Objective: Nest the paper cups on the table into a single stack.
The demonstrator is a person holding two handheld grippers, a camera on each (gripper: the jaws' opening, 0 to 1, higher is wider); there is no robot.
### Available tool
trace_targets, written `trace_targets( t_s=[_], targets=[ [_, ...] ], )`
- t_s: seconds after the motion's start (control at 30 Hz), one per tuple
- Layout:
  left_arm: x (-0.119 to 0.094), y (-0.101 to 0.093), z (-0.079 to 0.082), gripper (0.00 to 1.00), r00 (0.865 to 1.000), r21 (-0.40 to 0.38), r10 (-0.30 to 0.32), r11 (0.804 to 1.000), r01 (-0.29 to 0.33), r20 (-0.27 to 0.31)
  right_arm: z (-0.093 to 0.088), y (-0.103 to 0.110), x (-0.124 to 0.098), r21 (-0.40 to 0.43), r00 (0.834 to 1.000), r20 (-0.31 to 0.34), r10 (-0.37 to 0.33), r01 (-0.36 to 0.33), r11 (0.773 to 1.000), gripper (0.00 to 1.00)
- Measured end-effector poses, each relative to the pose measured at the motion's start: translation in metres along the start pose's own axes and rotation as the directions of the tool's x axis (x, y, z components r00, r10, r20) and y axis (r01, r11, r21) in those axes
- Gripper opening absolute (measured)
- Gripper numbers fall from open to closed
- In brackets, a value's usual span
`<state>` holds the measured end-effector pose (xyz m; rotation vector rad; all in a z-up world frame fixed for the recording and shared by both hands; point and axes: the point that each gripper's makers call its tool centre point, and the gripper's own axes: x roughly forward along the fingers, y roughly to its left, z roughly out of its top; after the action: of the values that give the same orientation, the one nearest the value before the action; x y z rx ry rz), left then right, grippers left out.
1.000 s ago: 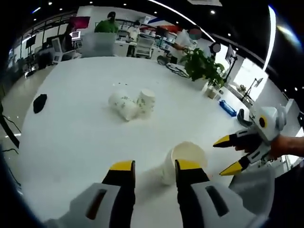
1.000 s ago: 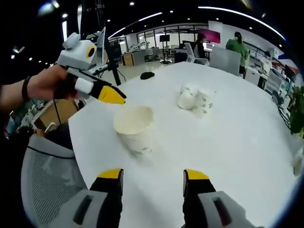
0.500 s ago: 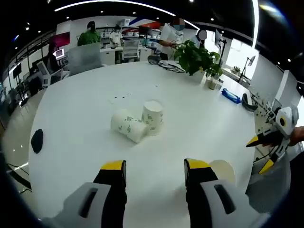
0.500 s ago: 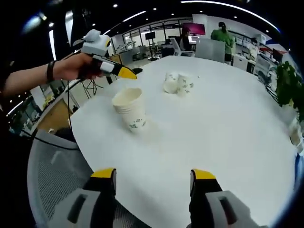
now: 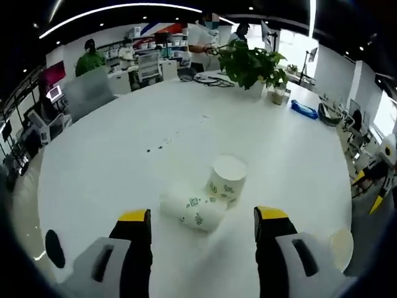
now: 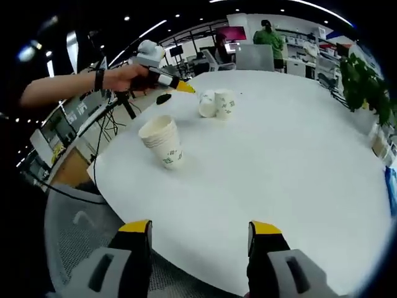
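Two loose cups, one stack on white table

Left gripper point(image 5: 203, 217): jaws wide apart, empty, hovering over a cup lying on its side point(image 5: 193, 210), which touches an upright cup point(image 5: 226, 179). Stack of nested cups point(image 6: 161, 141) stands near the table point(image 6: 298, 155) edge. Right gripper point(image 6: 201, 228): jaws spread, holding nothing, well back from the stack.

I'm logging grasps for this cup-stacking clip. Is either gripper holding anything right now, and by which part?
Nothing is held. The left gripper is open above the white paper cup lying on its side; the right gripper is open over the white table.
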<state>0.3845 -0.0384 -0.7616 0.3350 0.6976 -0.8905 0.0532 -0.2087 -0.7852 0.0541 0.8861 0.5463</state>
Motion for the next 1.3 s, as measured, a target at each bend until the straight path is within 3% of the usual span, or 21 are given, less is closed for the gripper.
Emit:
trace_targets(
  t_s=[0.17, 0.23, 0.33, 0.4, 0.47, 0.5, 0.77, 0.93, 1.13, 1.3],
  targets=[
    [0.024, 0.008, -0.005, 0.86, 0.999, 0.153, -0.017, 0.988, 0.024, -0.051, -0.011, -0.001, -0.004, 0.033, 1.000, -0.016, -0.011, 0.012, 0.999, 0.61],
    [0.027, -0.002, -0.005, 0.85, 0.996, 0.178, -0.060, 0.981, 0.072, -0.070, -0.014, 0.001, -0.002, 0.028, 1.000, -0.027, -0.007, 0.008, 1.000, 0.61],
    [0.035, -0.001, -0.012, 0.86, 0.990, 0.287, -0.073, 0.952, 0.105, -0.120, -0.017, 0.003, -0.004, 0.029, 0.999, -0.041, -0.004, 0.006, 1.000, 0.61],
    [0.041, -0.002, -0.015, 0.84, 0.985, 0.319, -0.107, 0.937, 0.145, -0.133, -0.017, 0.003, -0.004, 0.032, 0.999, -0.043, -0.005, 0.006, 0.999, 0.61],
    [0.044, -0.011, -0.020, 0.83, 0.979, 0.390, -0.108, 0.905, 0.168, -0.171, -0.018, 0.004, -0.003, 0.038, 0.999, -0.045, -0.004, 0.006, 0.999, 0.61],
    [0.045, -0.007, -0.022, 0.83, 0.979, 0.401, -0.102, 0.901, 0.166, -0.176, -0.018, 0.003, -0.003, 0.037, 0.999, -0.047, -0.003, 0.005, 0.999, 0.61],
    [0.062, -0.009, -0.030, 0.68, 0.974, 0.434, -0.101, 0.882, 0.183, -0.205, -0.020, -0.005, 0.001, 0.036, 0.998, -0.055, -0.017, 0.019, 0.999, 0.60],
    [0.061, -0.011, -0.034, 0.68, 0.970, 0.424, -0.112, 0.884, 0.196, -0.215, -0.024, -0.008, -0.003, 0.048, 0.998, -0.059, -0.023, 0.026, 0.998, 0.59],
    [0.050, -0.010, -0.037, 0.67, 0.969, 0.428, -0.107, 0.883, 0.195, -0.221, -0.027, -0.007, -0.002, 0.046, 0.998, -0.066, -0.017, 0.020, 0.999, 0.59],
    [0.024, -0.019, -0.038, 0.66, 0.977, 0.423, -0.098, 0.890, 0.172, -0.191, -0.014, -0.005, -0.004, 0.029, 0.999, -0.045, -0.012, 0.014, 0.999, 0.59]
  ],
)
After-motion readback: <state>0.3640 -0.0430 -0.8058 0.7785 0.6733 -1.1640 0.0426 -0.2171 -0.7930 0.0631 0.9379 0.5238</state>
